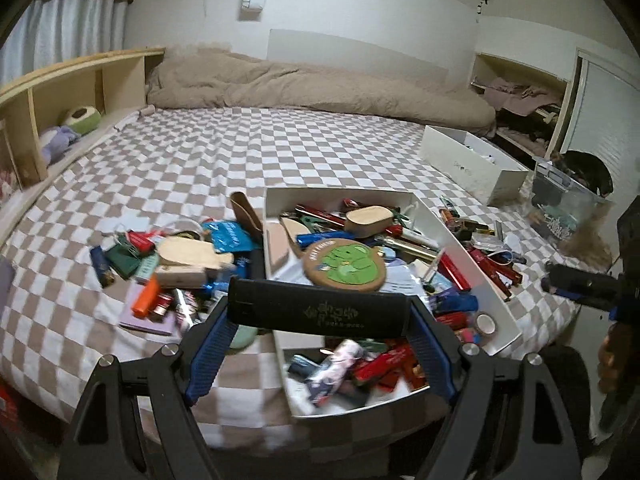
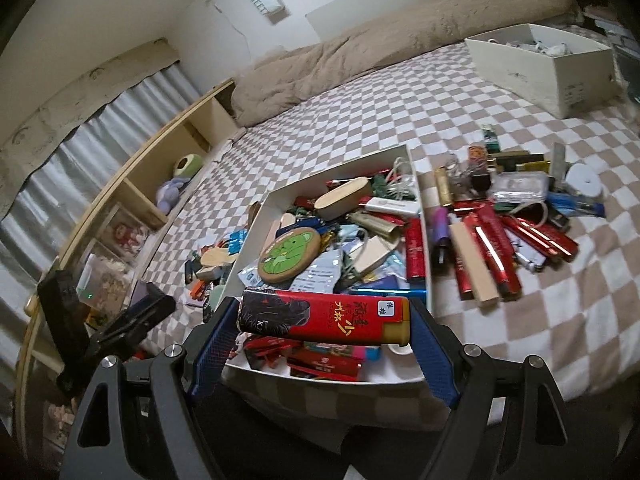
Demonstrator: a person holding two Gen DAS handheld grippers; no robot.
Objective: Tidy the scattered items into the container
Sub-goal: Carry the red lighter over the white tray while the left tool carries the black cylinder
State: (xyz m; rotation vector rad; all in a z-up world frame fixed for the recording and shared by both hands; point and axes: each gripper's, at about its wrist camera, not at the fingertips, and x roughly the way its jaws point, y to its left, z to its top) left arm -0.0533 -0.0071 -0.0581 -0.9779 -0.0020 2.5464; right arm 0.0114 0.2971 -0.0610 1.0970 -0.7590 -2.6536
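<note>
- Covering the bed [image 1: 240, 152], a checked sheet is carrying everything.
- Sitting near the bed's front edge, the white container [image 1: 452, 240] is collecting items; scattered items [image 1: 160, 264] are lying on both sides.
- Clamping a black case [image 1: 320, 306] endwise, the left hand-held gripper [image 1: 320, 328] is hovering over the container.
- Pinching a red box [image 2: 324, 316] likewise, the right hand-held gripper [image 2: 324, 332] is poised for dropping.

Soft, dim indoor light, weak shadows, glints on the red tubes [image 2: 486, 240], fisheye-bent dark corners, slight blur nearby.
</note>
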